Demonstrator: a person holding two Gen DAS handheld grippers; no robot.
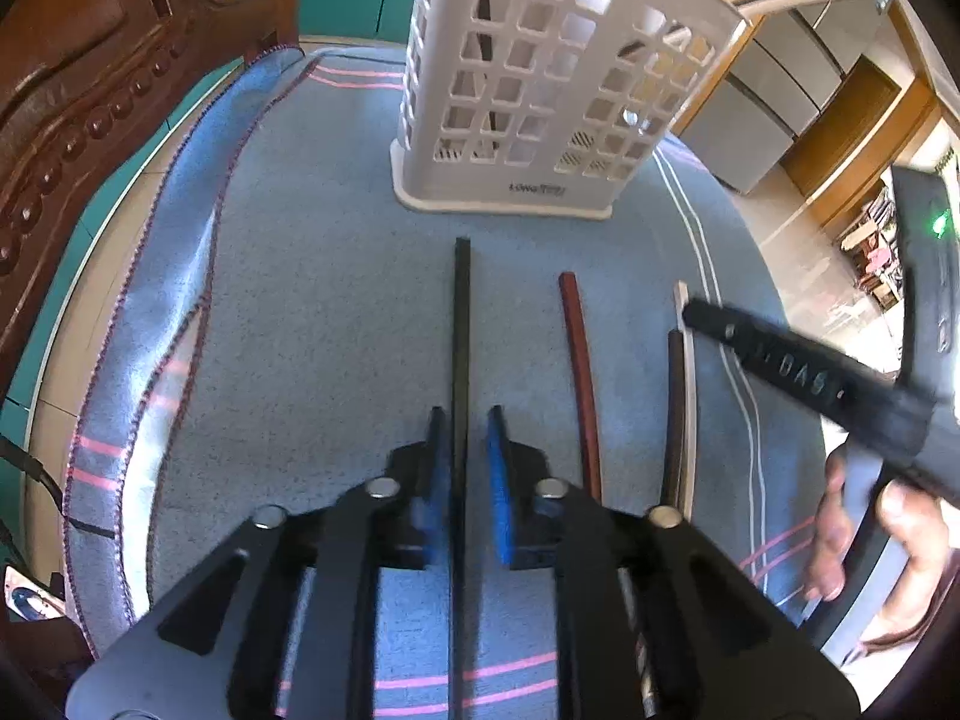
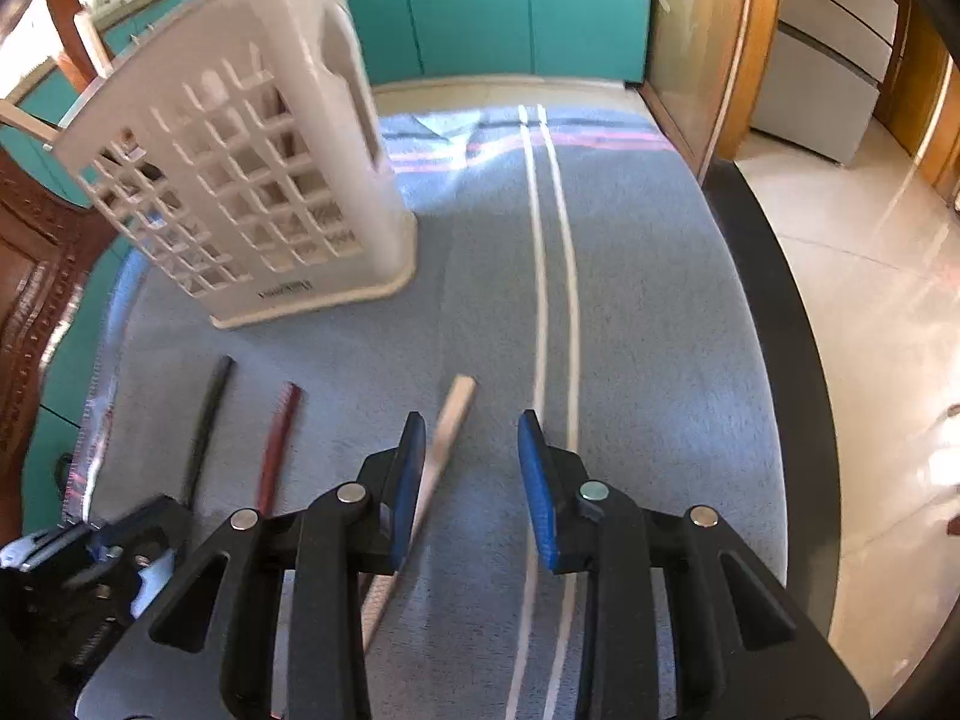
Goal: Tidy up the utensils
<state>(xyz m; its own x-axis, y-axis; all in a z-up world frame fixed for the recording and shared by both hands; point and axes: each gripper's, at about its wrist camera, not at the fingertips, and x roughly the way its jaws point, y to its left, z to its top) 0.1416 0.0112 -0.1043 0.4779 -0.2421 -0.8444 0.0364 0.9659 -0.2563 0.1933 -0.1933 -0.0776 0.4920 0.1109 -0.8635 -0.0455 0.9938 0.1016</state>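
1. Nearest to us, the left hand-held gripper [image 1: 465, 432] has its blue pads only narrowly parted. A black chopstick [image 1: 461, 330] runs straight between them. A sliver of cloth shows between the stick and the right pad, so the pads are not pinching it. Whether the left pad touches the stick we cannot tell.
2. The right hand-held gripper [image 2: 471, 438] stands with its pads spread wider and nothing between them. A pale wooden chopstick [image 2: 444, 438] lies slanted just beside its left pad, and its near end passes under that finger.
3. The near ends of all the chopsticks are hidden under the gripper bodies. In the left view the right gripper is a blurred black shape at the right edge, held by a hand [image 1: 870, 540] that is partly cut off.
4. On the blue cloth [image 1: 330, 300], to the right of the black chopstick, lie a red-brown chopstick [image 1: 579, 360] and then a dark brown chopstick [image 1: 675, 408]. The dark brown one lies tight against the pale one. All point away from us.
5. Farther off, past the chopstick tips, a white lattice utensil basket [image 1: 540, 90] stands upright on the cloth. It is well clear of both grippers, and what it contains is hard to make out through the holes.
6. The dark counter [image 2: 780, 360] edge curves along the right of the cloth.
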